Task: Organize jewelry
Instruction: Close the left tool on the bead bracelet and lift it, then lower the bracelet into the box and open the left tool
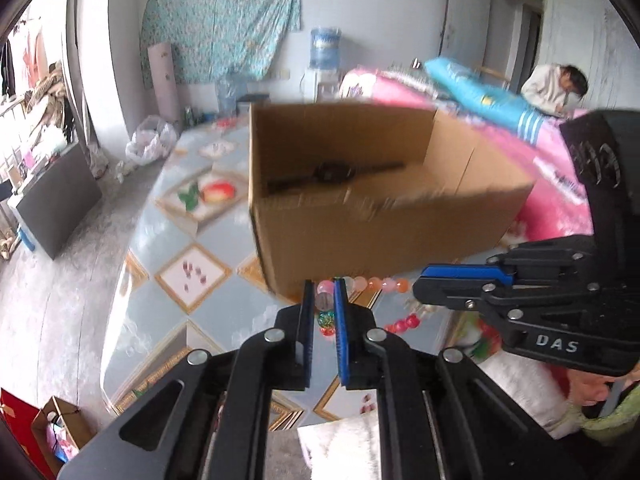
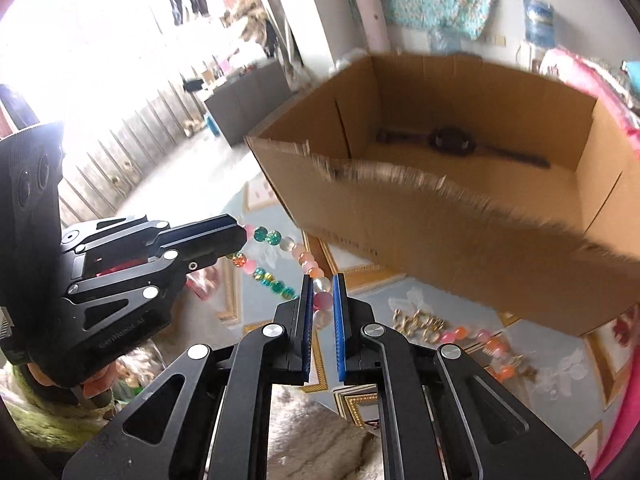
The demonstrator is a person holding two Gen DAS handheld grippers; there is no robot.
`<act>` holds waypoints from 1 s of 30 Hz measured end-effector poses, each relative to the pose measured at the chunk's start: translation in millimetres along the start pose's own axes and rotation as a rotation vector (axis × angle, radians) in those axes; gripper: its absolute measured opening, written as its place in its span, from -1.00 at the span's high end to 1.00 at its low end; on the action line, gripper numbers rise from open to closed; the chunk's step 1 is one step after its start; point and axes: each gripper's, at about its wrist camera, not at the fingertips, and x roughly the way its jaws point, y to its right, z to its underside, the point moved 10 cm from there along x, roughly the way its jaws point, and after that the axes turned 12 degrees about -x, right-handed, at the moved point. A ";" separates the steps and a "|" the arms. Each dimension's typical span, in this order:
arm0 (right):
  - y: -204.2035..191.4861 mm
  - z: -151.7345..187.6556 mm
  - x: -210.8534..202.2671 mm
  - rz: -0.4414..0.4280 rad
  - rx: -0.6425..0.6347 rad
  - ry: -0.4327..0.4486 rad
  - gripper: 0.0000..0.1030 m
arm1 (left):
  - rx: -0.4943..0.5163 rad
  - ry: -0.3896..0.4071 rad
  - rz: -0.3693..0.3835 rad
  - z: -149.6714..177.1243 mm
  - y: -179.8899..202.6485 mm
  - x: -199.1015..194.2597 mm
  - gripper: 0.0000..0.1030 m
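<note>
A strand of pastel, orange and teal glass beads hangs in the air in front of an open cardboard box. My left gripper is shut on one end of it, with a clear pink bead between the blue pads. From the right, my right gripper pinches the other end. In the right wrist view the right gripper is shut on a pale bead, the bead strand curves left to the left gripper, and the box holds a black wristwatch.
The box stands on a table with a blue patterned cloth. A gold chain and another orange-pink bead string lie on it below the box. Pink bedding lies at the right, and a person sits behind it.
</note>
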 end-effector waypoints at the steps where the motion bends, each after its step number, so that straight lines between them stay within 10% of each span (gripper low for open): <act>1: 1.2 -7.2 -6.6 -0.002 -0.007 0.025 0.85 | 0.000 0.018 0.013 -8.8 4.9 -6.6 0.83; 13: 60.3 -118.4 -40.7 0.036 -0.071 0.143 0.85 | 0.101 0.180 0.085 -128.1 48.4 -19.7 0.83; 30: 93.2 -83.4 114.3 -0.179 0.079 -0.420 0.84 | 0.126 -0.260 -0.043 -88.7 6.2 122.5 0.81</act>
